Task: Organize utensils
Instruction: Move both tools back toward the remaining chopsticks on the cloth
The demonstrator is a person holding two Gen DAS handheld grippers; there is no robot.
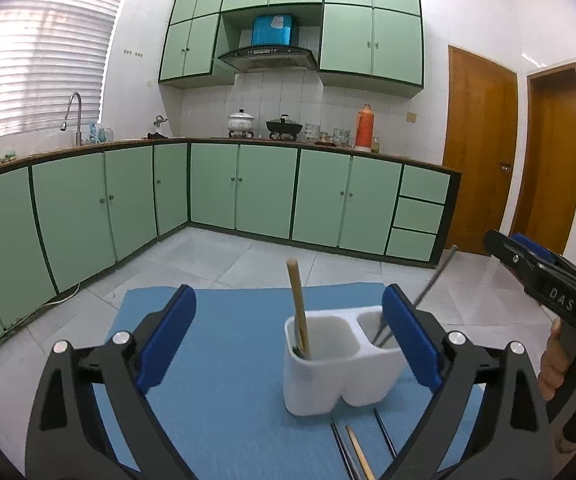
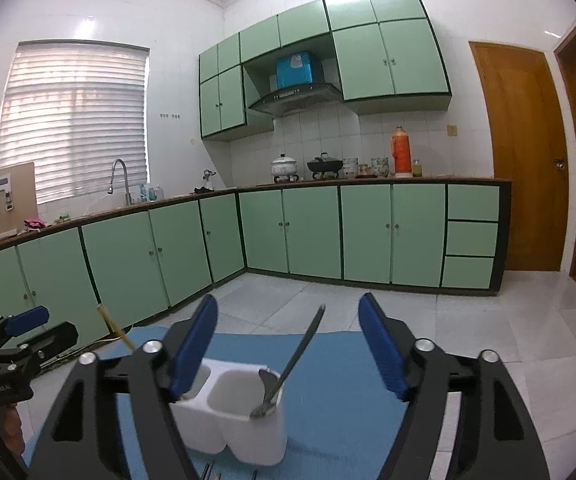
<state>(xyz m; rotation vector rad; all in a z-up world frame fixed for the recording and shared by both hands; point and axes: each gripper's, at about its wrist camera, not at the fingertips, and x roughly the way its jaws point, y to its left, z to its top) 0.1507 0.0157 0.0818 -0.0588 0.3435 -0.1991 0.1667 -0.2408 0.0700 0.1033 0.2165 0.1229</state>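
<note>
The white holder [image 1: 337, 364] with two compartments stands on the blue mat [image 1: 228, 360], in the lower middle of both views. In the left wrist view a bamboo chopstick [image 1: 298, 307] leans in its left compartment, and beside it there is something dark that I cannot identify. In the right compartment stand thin metal handles [image 1: 427, 288], but the blue finger pad [image 1: 407, 336] covers their lower part, so I cannot tell how many there are.

From the right wrist view the metal spoon [image 2: 288, 368] is clearer: its bowl rests inside the right compartment and the handle rises toward the upper right. The left compartment is mostly hidden behind the pad of this gripper.

At the bottom edge of the left wrist view, in front of the holder, more utensils lie on the mat: a bamboo stick [image 1: 357, 452] and dark thin rods [image 1: 383, 432], all cut off by the frame.

The left gripper [image 1: 288, 344] has its fingers wide apart and holds nothing. The right gripper [image 2: 288, 360] is also spread wide around the holder, not touching the spoon. In the left wrist view the right gripper shows at the right edge, with its hand [image 1: 559, 364] partly cut off.
</note>
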